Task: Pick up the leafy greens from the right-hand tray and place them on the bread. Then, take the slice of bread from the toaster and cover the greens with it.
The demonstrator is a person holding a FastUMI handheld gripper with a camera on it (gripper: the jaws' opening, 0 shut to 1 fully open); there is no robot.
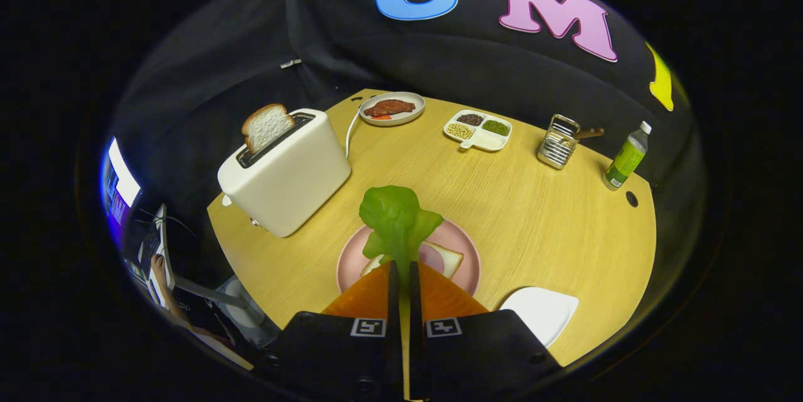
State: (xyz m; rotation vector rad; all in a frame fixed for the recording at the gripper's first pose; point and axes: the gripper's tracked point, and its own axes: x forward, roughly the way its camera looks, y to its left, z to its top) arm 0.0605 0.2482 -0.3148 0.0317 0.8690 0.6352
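Gripper [401, 267] fingers pinch the leafy greens [396, 220] above the pink plate [467, 258]; toaster [285, 170] with its bread slice [266, 126] bulks near the table's [552, 226] left edge; broad bare wood lies right of the plate; divided dish [480, 129], metal rack [558, 142] and bottle [626, 157] line the far edge; white tray [542, 314] sits at the near right edge.

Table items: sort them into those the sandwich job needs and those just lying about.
Job: leafy greens gripped by the tool; bread on pink plate; toaster with bread slice; white tray.
Idle: meat plate; bean dish; wire rack; bottle.
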